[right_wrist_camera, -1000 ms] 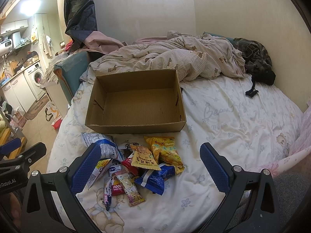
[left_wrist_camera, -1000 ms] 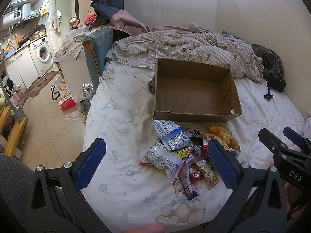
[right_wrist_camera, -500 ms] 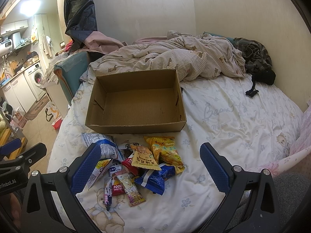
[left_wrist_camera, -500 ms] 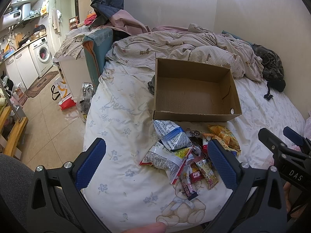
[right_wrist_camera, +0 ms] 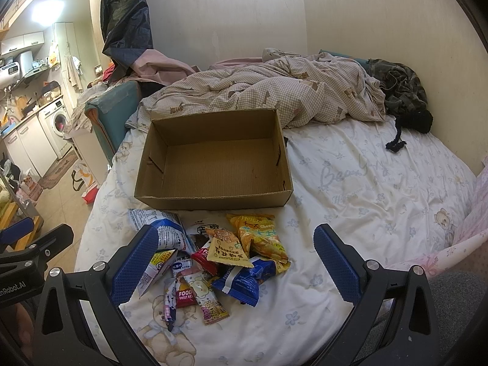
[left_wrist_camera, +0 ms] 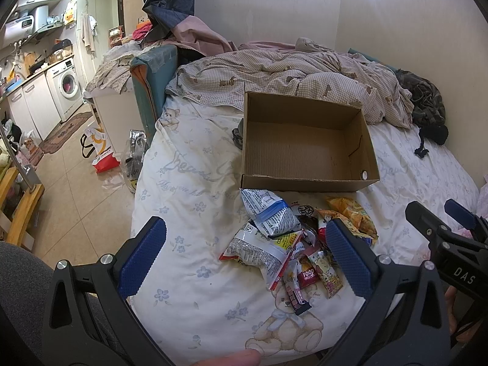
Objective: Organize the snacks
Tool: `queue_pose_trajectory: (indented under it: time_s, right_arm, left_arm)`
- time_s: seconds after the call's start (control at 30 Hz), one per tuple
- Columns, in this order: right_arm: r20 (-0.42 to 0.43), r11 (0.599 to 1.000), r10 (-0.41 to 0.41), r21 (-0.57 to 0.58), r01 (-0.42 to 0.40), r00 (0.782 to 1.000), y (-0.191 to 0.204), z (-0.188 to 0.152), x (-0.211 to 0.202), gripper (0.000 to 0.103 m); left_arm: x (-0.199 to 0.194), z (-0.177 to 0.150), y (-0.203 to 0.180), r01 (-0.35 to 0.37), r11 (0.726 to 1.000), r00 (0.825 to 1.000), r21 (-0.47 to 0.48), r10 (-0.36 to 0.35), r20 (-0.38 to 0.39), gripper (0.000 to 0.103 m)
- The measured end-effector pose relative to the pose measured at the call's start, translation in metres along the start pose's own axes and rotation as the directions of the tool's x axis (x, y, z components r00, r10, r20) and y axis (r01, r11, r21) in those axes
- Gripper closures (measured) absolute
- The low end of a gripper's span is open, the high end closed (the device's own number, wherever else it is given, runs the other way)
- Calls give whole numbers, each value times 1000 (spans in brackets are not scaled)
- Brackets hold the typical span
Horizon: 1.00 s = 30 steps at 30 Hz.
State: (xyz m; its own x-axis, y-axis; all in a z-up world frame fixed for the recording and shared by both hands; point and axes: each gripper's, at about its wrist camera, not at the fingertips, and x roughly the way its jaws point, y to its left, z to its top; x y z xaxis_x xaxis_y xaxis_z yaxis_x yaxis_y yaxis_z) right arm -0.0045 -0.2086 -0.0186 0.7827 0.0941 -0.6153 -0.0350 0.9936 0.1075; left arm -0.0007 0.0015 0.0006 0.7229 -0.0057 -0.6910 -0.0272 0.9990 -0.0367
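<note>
Snacks [right_wrist_camera: 213,259] lie in a loose heap on the bed [right_wrist_camera: 366,183], near its front edge and just in front of the box [right_wrist_camera: 213,161], which sits open-topped toward the middle of the bed with nothing in it. In the heap I can pick out a yellow bag [right_wrist_camera: 259,238] closest to the box's front wall, a blue bag [right_wrist_camera: 244,280] lying partly under it, a white-and-blue bag [left_wrist_camera: 268,213] on the left side, and a few small bars [left_wrist_camera: 308,277] nearest me. My left gripper [left_wrist_camera: 244,262] hangs above the front edge of the bed with its jaws spread wide and nothing between them; its right finger [left_wrist_camera: 347,259] overlaps the heap in view. My right gripper [right_wrist_camera: 235,262] is likewise wide apart and holding nothing, hovering over the heap. A checked duvet [right_wrist_camera: 274,91] is bunched up along the far edge behind the box
</note>
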Motion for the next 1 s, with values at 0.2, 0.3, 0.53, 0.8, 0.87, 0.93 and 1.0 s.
queue_pose_trajectory:
  time_s: [0.2,0.3,0.53,0.8,0.87,0.93,1.0]
  right_arm:
    - [0,1000,0,0,0,1000,0,0,0,0]
    - [0,1000,0,1,0,1000,0,0,0,0]
    - [0,1000,1,1,-1,1000,0,0,0,0]
    - [-1,1000,1,2,-1,1000,0,0,0,0]
    - [-1,1000,5,5,-5,1000,0,0,-1,0]
    - [-16,999,31,17,-31,999,-1,2,4,0]
    - [-43,997,64,37,-63,997,-4,6,7,0]
  left_arm:
    - [0,0,0,-1,1000,1000,-1,1,0,0]
    - [0,0,0,0,1000,1000,-1,0,0,0]
    - [0,0,0,0,1000,1000,-1,0,0,0]
    - [-1,0,0,1,1000,1000,1,-1,-1,0]
    - [-3,4,5,2,1000,1000,1,-2,-4,0]
    - [-3,4,8,6,1000,1000,1,-6,-13,0]
    - [0,8,8,23,1000,999,5,-23,-27,0]
